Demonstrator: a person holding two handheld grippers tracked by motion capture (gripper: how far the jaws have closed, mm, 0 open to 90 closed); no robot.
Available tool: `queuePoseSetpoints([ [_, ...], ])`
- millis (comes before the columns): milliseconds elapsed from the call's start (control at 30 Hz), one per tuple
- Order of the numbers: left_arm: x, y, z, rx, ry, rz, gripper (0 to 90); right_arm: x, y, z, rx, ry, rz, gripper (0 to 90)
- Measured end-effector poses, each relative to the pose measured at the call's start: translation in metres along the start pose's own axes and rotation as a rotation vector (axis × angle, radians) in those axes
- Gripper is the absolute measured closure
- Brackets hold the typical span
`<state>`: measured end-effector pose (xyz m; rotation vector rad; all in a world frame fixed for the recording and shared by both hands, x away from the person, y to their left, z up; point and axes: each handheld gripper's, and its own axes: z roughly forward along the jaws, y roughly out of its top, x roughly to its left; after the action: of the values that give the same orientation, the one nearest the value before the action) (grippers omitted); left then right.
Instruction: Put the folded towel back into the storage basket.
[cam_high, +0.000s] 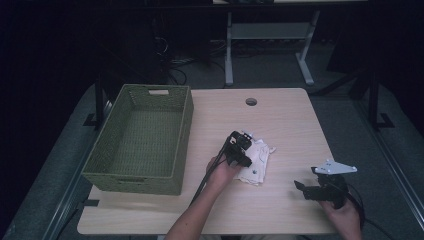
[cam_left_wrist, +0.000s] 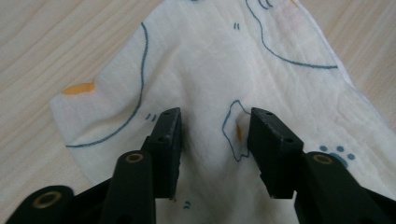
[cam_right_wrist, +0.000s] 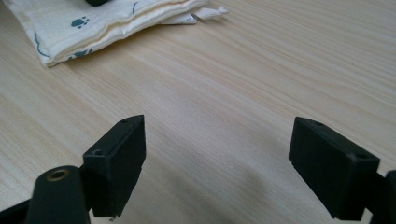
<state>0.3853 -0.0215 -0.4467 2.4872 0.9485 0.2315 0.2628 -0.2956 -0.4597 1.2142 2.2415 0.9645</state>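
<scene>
High view, left hand-held gripper (cam_high: 245, 141) (parted) over cloth (cam_high: 258, 161)

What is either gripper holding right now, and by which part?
Nothing is held. The left gripper is open, its jaws straddling a raised fold of the cloth without closing on it. The right gripper is open over bare table.

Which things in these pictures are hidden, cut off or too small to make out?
- High view: the left gripper and hand cover part of the cloth; its print is too small to read.
- Left gripper view: the jaws hide the cloth's near part; edges crop it.
- Right gripper view: the top edge crops the folded cloth.
- High view: the basket's near wall hides part of its floor.
</scene>
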Motion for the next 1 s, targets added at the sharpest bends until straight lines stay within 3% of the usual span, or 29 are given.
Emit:
queuePoseSetpoints([
  [400, 0.008, 0.001, -0.002, 0.032, -0.025, -0.018, 76.1, 0.004, 0.000, 0.002, 0.006, 0.002, -0.010, 18.5],
  [667, 0.010, 0.001, -0.004, 0.047, -0.038, -0.022, 79.5, 0.004, 0.000, 0.001, 0.005, 0.000, -0.007, 18.5],
  [1000, 0.015, -0.003, -0.014, 0.042, -0.095, -0.052, 80.8, 0.003, -0.001, 0.001, 0.003, -0.005, -0.005, 18.5],
])
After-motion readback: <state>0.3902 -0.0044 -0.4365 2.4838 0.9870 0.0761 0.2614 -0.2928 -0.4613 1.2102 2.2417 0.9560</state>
